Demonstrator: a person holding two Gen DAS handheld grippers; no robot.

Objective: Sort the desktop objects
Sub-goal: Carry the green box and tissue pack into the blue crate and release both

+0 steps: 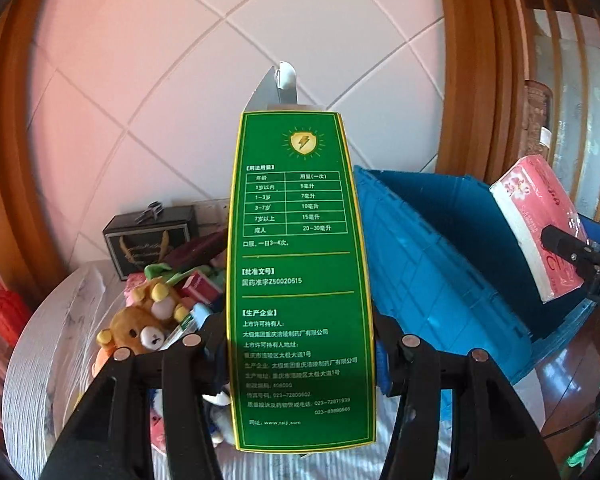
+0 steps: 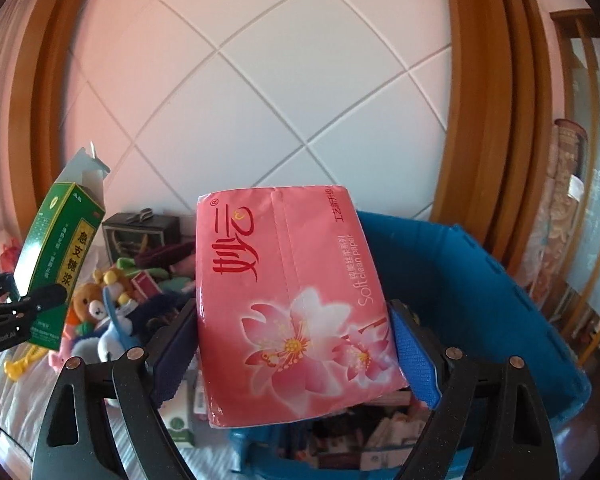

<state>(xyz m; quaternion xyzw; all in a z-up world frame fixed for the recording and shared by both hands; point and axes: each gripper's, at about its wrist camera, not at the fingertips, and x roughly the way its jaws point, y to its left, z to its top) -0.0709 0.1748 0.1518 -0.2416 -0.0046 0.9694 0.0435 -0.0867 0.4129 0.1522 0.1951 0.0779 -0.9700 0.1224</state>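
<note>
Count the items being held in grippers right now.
2. A green box is clamped in the left gripper, top flap open. A pink tissue pack is clamped in the right gripper, above the blue bin.

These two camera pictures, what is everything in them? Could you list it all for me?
medicine box: one, green, top flap open, held up in left gripper
tissue pack: one, pink, held in right gripper
crate: one, blue, right, packets inside
plush toys: several, mixed colours, heaped left of the crate
gift box: one, black, behind the toys
left gripper: black, shut on medicine box
right gripper: black, blue pads, shut on tissue pack
</note>
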